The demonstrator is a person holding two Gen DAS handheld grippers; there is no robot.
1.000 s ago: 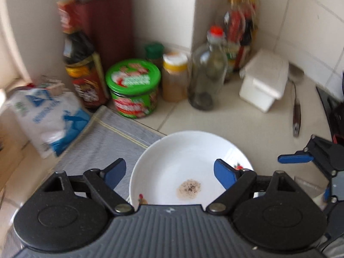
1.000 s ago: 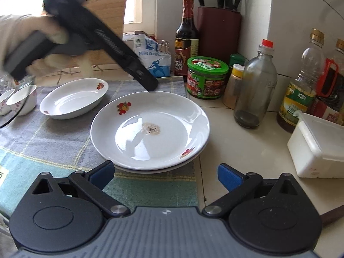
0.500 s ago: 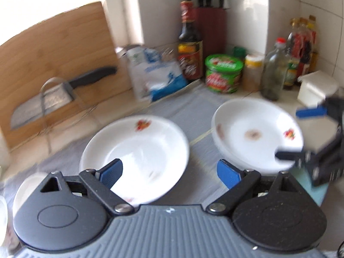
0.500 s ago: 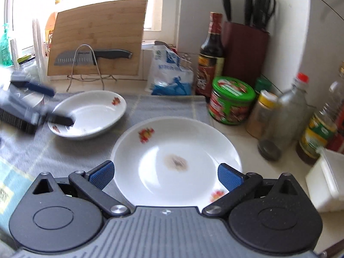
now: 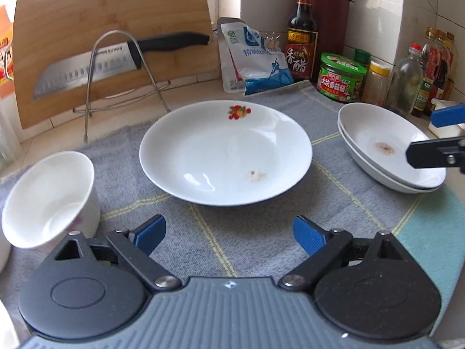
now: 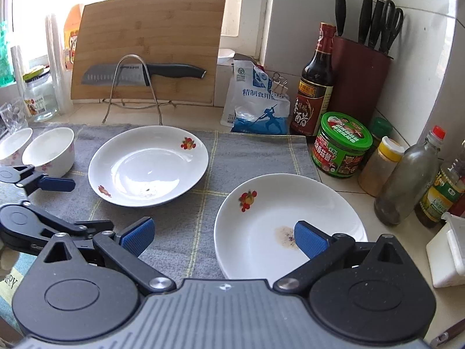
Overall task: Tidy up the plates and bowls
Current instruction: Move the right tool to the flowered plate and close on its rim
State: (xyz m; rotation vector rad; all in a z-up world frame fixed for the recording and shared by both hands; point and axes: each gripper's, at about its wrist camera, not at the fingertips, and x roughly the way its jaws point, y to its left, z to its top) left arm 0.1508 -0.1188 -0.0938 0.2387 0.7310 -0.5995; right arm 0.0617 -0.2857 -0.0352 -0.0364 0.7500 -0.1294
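Two white fruit-printed plates (image 5: pixel 386 151) are stacked at three o'clock; a third white printed plate (image 5: pixel 225 151) and two white bowls (image 6: pixel 48 151) remain apart on the grey cloth (image 5: pixel 261 232). The left gripper (image 5: pixel 229 232) and right gripper (image 6: pixel 222 237) are both held spread, nothing pinched.

Gaping right tongs (image 6: pixel 223 236) over stacked plates (image 6: pixel 255 232)

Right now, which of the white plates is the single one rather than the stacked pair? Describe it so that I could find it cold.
Start at the wooden cutting board leaning against the window wall, with a knife across its wire rack. On the grey cloth just in front lies the single plate. Unlike the stacked pair near the jars, it sits alone.
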